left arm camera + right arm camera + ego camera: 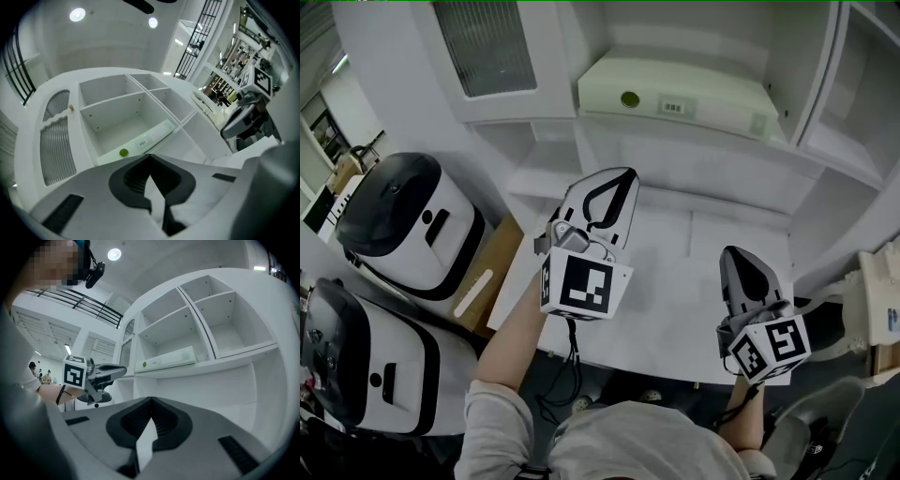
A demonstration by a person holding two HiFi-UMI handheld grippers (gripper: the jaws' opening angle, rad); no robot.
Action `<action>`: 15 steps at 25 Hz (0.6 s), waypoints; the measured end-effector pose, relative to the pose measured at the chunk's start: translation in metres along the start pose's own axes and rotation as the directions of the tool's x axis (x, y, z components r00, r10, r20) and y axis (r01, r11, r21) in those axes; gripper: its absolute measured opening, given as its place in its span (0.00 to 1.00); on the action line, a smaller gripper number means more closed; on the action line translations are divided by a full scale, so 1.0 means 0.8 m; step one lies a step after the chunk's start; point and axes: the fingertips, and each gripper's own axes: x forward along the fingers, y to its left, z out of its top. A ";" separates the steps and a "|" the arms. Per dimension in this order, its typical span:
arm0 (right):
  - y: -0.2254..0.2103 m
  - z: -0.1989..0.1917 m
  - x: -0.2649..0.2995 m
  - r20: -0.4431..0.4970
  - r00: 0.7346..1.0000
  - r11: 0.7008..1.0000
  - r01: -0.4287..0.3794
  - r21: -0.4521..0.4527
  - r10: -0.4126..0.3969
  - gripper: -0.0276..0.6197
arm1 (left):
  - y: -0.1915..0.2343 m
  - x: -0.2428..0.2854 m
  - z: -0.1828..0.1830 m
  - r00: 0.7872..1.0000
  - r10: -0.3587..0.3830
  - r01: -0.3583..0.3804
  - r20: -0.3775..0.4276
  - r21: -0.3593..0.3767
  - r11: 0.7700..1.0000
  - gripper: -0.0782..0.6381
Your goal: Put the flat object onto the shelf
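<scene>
Pressed together and empty, fingers of left gripper (619, 180) and right gripper (733, 253). Flat object (675, 94) lying on the shelf (712, 150), above and beyond them, near its front edge. Could still get knocked off by a careless forward swing.

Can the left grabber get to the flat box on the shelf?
Probably yes: nothing stands between the left gripper and the flat box, and its shelf is open in front. Jaws are shut.
</scene>
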 end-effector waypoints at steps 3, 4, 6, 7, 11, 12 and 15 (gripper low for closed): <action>0.023 0.001 0.002 -0.004 1.000 1.000 0.003 -0.004 -0.003 0.06 | -0.012 -0.031 -0.016 1.000 -0.019 0.019 -0.004 -0.073 0.997 0.13; 0.031 0.001 0.003 -0.006 1.000 1.000 0.005 -0.006 -0.005 0.06 | -0.014 -0.042 -0.021 1.000 -0.026 0.025 -0.007 -0.100 0.995 0.13; 0.049 0.001 0.003 -0.009 1.000 1.000 0.006 -0.010 -0.006 0.06 | -0.017 -0.064 -0.029 0.999 -0.037 0.035 -0.009 -0.141 0.989 0.13; 0.059 0.001 0.003 -0.011 1.000 1.000 0.006 -0.012 -0.006 0.05 | -0.017 -0.076 -0.031 0.999 -0.041 0.040 -0.002 -0.150 0.988 0.13; 0.098 -0.002 0.001 -0.021 1.000 1.000 0.010 -0.015 -0.011 0.06 | -0.019 -0.120 -0.037 0.997 -0.064 0.070 0.033 -0.208 0.976 0.13; 0.107 -0.004 0.001 -0.025 1.000 1.000 0.012 -0.015 -0.012 0.06 | -0.020 -0.130 -0.039 0.997 -0.072 0.078 0.035 -0.225 0.971 0.13; 0.134 -0.009 -0.001 -0.036 0.999 1.000 0.021 -0.014 -0.022 0.06 | -0.021 -0.157 -0.048 0.995 -0.088 0.097 0.043 -0.274 0.957 0.13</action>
